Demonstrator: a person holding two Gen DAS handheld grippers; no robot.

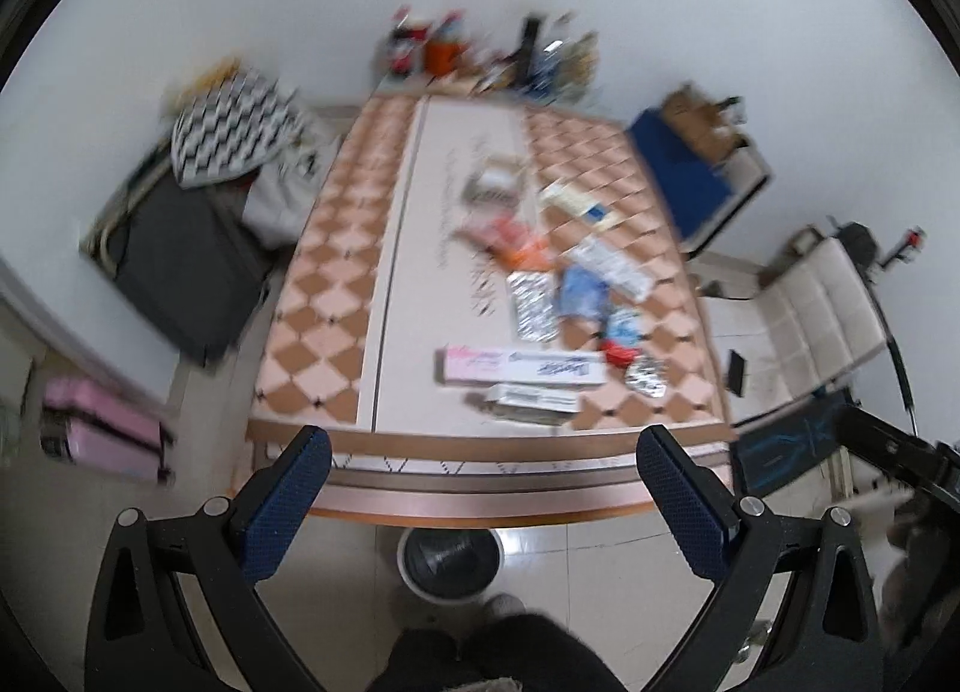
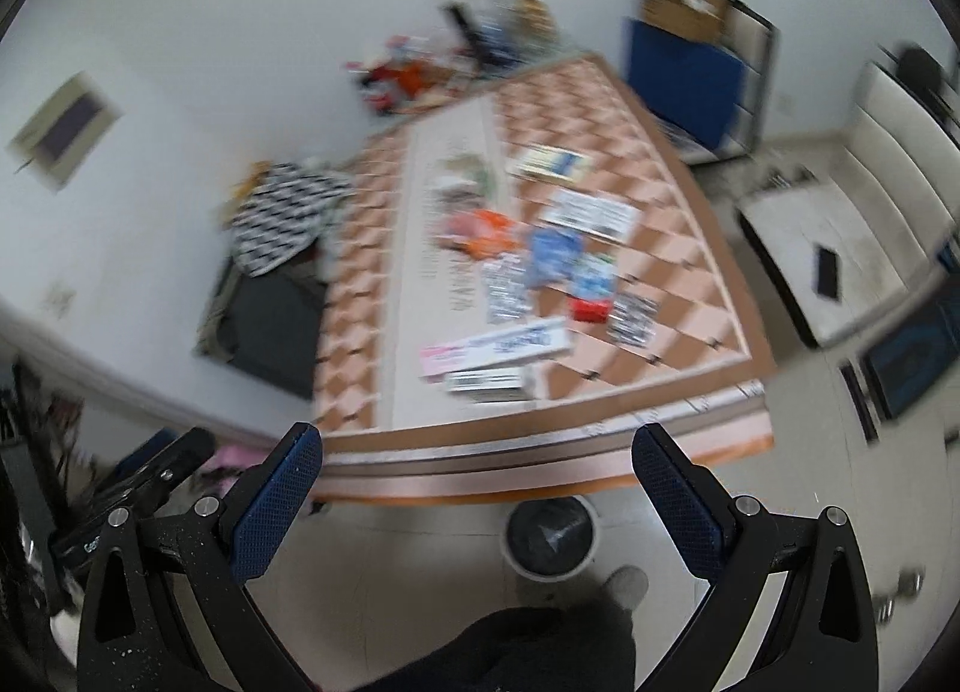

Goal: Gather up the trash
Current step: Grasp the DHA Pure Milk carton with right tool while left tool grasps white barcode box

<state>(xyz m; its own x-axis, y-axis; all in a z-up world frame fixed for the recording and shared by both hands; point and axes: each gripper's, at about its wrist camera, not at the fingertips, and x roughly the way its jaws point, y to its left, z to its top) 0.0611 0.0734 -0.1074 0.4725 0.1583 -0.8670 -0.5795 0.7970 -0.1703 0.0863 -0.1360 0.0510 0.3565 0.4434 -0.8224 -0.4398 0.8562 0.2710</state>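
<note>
Checkered table (image 1: 312, 296) bears a long box (image 1: 521, 364) lying crosswise; both claws (image 1: 483, 455) (image 2: 477, 452) spread empty.

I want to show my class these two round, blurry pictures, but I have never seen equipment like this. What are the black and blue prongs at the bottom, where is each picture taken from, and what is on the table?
No robot here: a person holds a pair of tongs in each hand, with a wide-angle camera on each looking forward along its fingers. One picture is from the left tongs, the other from the right tongs. Both stand open and hold nothing.

Ahead is a checkered table strewn with trash: a long pink and white box, a foil pack, a blue wrapper, an orange wrapper. On the floor just below the table's near edge stands a bin with a dark liner, next to the person's foot. Motion blur hides finer detail.
</note>
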